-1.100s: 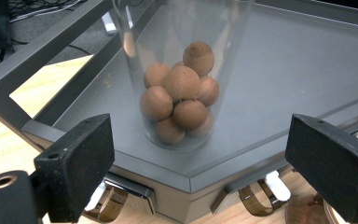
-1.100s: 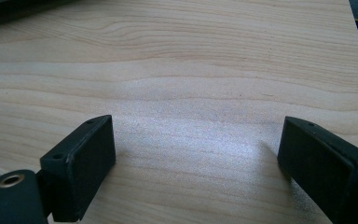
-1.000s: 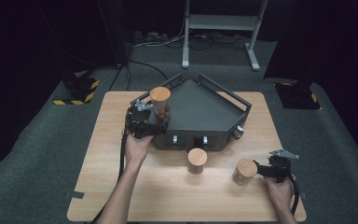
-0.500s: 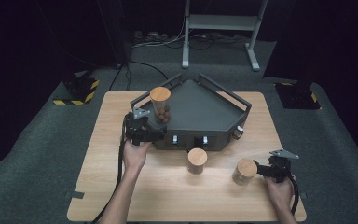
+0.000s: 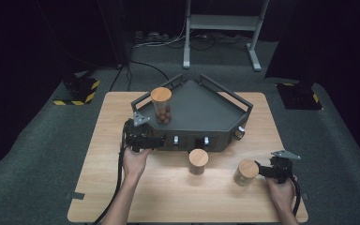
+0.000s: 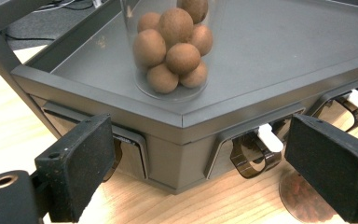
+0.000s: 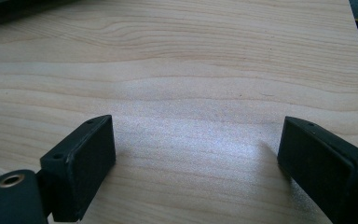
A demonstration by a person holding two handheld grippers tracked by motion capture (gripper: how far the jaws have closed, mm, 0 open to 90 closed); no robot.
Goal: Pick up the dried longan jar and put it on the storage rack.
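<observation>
With its jaws spread and empty at the dark tray's (image 5: 225, 101) front edge, the left gripper (image 6: 205, 177) faces a cork-lidded glass jar (image 5: 161, 105) of brown balls standing on the tray's near-left corner, probably rigid, slick and breakable, best pinched low around its straight wall.

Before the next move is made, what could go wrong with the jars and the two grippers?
1. The left gripper is open right beside the tray edge. If it pushes forward, it may bump the tray and tip the tall jar of brown balls, which stands near that edge.
2. The right gripper is open close to a jar on the table; a sideways move may knock it over.
</observation>
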